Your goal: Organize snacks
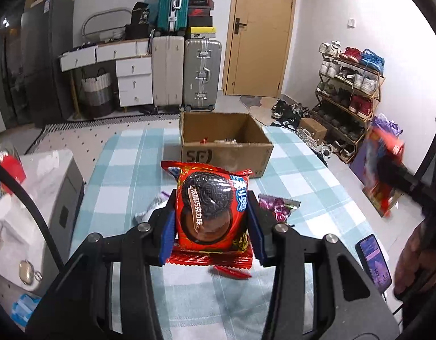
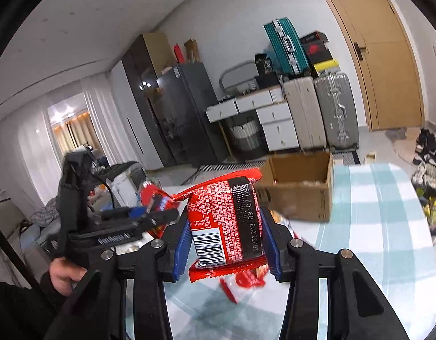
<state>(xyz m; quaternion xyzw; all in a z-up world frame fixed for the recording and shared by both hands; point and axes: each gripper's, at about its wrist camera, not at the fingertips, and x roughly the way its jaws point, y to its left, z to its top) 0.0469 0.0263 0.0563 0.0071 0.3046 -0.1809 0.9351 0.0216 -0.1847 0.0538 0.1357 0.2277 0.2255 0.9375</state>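
My left gripper [image 1: 212, 221] is clamped narrow on a red cookie pack [image 1: 210, 212], blue pads [image 1: 167, 238] pressing both sides, held above the checked table [image 1: 127, 175]. My right gripper [image 2: 226, 232] pinches a second red pack [image 2: 226, 221], barcode side up, jaws just as narrow. Ahead on the table sits the open box [image 1: 226, 153]; a few wrappers lie inside. A purple sweet [image 1: 277, 205] lies loose beside my left fingers.

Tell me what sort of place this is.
Most likely a lived-in home, perhaps an entry or living area: stacked suitcases by a wooden door, a full shoe rack, and a table with a checked cloth.
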